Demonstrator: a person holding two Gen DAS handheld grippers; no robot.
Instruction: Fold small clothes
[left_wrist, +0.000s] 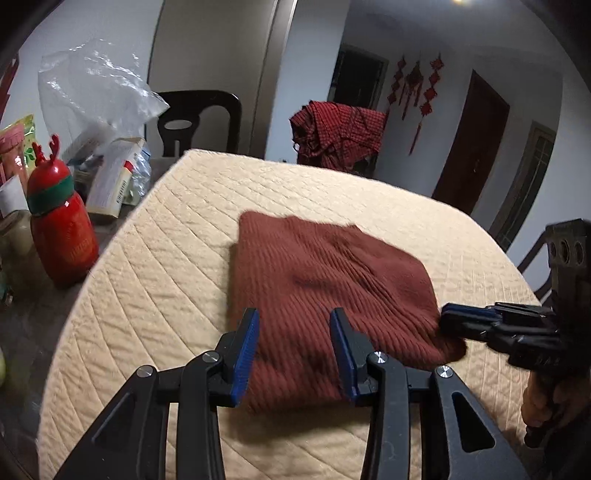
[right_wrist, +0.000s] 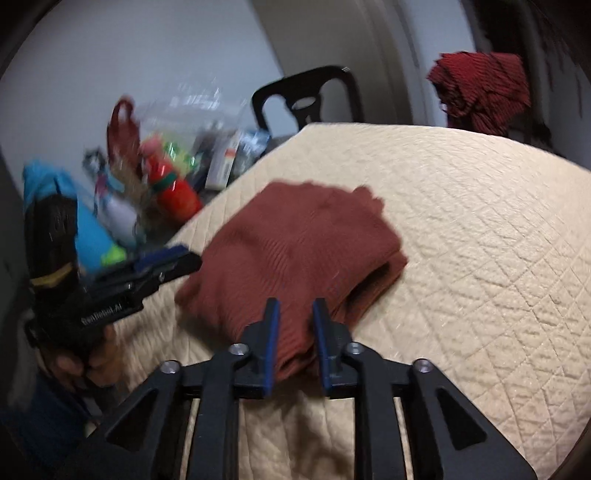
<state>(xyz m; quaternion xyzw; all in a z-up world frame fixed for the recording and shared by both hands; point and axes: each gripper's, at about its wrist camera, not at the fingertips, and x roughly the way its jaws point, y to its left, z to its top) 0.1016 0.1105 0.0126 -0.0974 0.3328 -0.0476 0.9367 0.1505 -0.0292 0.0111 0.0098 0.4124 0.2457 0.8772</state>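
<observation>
A rust-brown ribbed knit garment (left_wrist: 325, 280) lies folded into a rough square on the cream quilted pad (left_wrist: 155, 258). My left gripper (left_wrist: 293, 323) is open, its blue pads spread over the garment's near edge. My right gripper (right_wrist: 295, 314) has its pads close together around the garment's near corner (right_wrist: 295, 343), with cloth between them. From the left wrist view the right gripper (left_wrist: 448, 319) touches the garment's right corner. The garment (right_wrist: 295, 240) looks bunched and blurred in the right wrist view, where the left gripper (right_wrist: 173, 260) hovers by its left edge.
A red reindeer-topped bottle (left_wrist: 59, 229), boxes and a clear plastic bag (left_wrist: 96, 85) crowd the table left of the pad. A black chair (left_wrist: 201, 118) stands behind. A red checked cloth (left_wrist: 338, 133) hangs over another chair at the back.
</observation>
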